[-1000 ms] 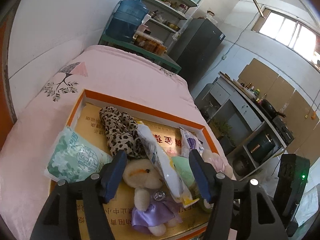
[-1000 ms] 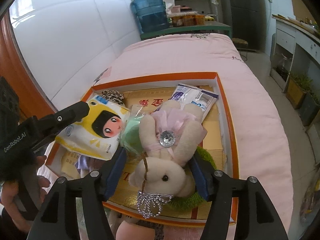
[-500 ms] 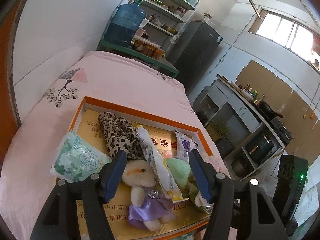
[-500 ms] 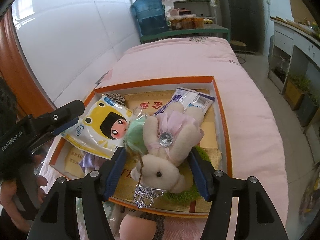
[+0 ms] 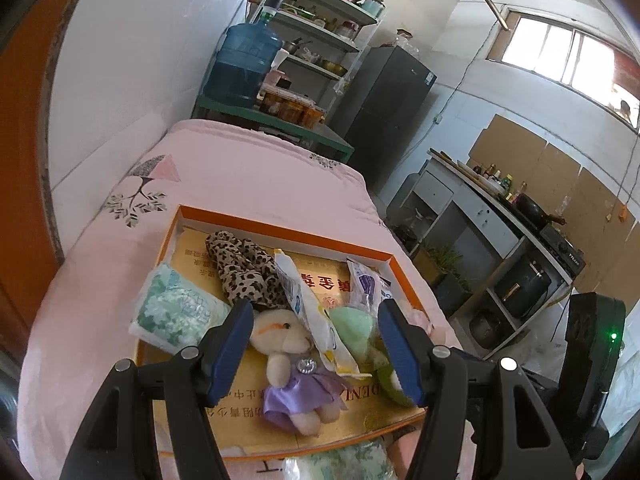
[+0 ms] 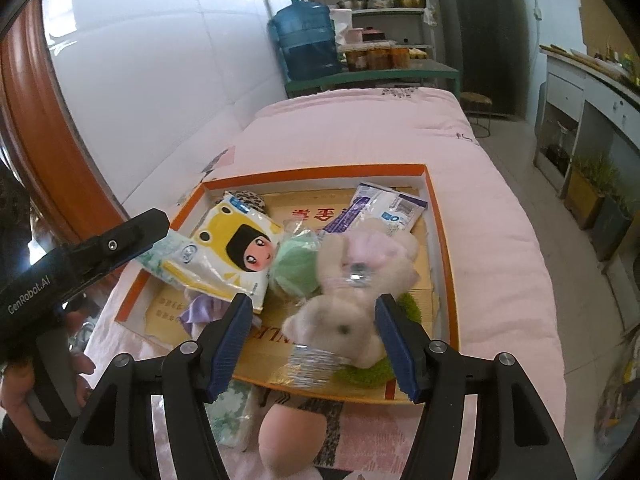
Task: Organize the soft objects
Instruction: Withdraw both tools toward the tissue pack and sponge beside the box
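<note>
2 grippers, left gripper (image 5: 316, 344) and right gripper (image 6: 312, 344), are hovering with jaws spread wide and holding nothing, over the orange tray (image 6: 438, 216) of soft toys.

Both wrist cameras look steeply down, from close above, sharing the shallow orange-rimmed cardboard tray (image 5: 280, 233) (image 6: 440, 216) on the pink bed (image 5: 240, 176) (image 6: 360, 132).

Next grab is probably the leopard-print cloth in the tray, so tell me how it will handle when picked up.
The leopard-print cloth lies crumpled in folds, so it will probably go limp and drape from one pinch. It looks thin, hence likely light. One end is tucked under the yellow cartoon packet and the plush in the purple dress, so it may drag them.
</note>
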Demonstrator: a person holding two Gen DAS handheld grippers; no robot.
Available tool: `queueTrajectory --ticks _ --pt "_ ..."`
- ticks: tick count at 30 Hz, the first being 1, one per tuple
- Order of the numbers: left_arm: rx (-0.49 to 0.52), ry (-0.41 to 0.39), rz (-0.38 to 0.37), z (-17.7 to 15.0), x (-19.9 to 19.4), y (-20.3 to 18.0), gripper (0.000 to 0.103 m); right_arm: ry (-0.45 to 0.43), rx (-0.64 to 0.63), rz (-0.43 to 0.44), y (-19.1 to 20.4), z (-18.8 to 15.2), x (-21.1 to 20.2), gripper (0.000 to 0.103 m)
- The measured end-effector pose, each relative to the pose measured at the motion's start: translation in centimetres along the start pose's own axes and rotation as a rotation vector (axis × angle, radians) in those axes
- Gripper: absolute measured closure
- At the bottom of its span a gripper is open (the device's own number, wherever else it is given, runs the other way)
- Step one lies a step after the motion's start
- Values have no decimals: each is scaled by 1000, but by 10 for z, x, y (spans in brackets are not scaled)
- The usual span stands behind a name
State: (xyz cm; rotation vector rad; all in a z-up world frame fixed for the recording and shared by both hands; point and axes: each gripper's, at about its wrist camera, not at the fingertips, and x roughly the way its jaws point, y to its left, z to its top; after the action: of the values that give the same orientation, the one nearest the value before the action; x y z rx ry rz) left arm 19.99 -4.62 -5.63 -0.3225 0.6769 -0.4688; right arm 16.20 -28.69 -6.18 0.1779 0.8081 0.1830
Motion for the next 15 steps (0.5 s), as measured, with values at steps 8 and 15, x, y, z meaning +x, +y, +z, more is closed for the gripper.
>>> queueTrajectory --ticks 8,15 --pt "35 -15 18 -7 -18 -8 39 -21 -16 -2 10 -5 -16 38" --pt "89 -37 60 -14 -34 -18 39 -28 -21 -4 15 -11 -26 38"
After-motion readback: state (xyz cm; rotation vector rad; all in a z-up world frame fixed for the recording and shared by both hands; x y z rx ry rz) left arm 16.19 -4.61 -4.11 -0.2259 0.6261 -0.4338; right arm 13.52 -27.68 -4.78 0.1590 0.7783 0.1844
